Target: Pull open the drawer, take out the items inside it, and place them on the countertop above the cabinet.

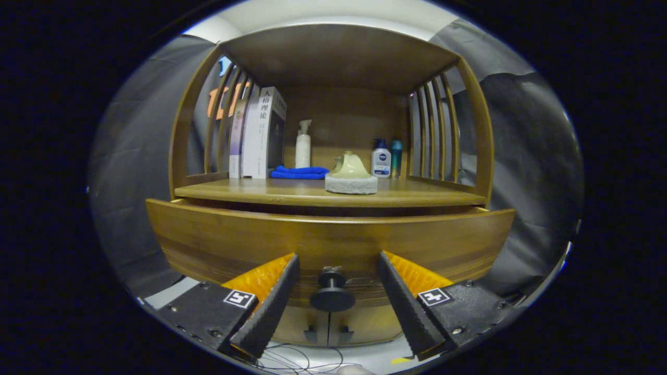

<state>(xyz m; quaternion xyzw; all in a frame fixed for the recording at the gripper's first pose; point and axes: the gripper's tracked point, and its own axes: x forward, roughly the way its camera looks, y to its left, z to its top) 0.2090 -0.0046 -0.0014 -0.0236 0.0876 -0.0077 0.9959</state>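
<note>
- The drawer [328, 242] sits just under the bench [292, 192], its curved wooden front pulled out a little so a dark gap shows between its top edge and the bench's front edge.
- Its round dark knob [332, 291] sticks out from the middle of the drawer front, low down.
- The gripper [337, 299] has its fingers [271, 307] spread wide, one on each side of the knob, neither touching it, holding nothing.
- What lies inside the drawer cannot be seen from here.
- On the bench near the front edge, right of centre, a pale green rounded object [350, 166] rests on a grey, rough-textured pad [351, 184].
- Behind it a folded blue cloth [299, 172] lies in front of a white pump bottle [303, 145].
- Upright books [263, 133] stand at the left rear corner; one spine carries printed characters.
- A white bottle with a blue label [381, 159] and a teal bottle [396, 156] stand at the right rear, beside the slatted wooden side [435, 133].
- The middle front of the bench is open.
</note>
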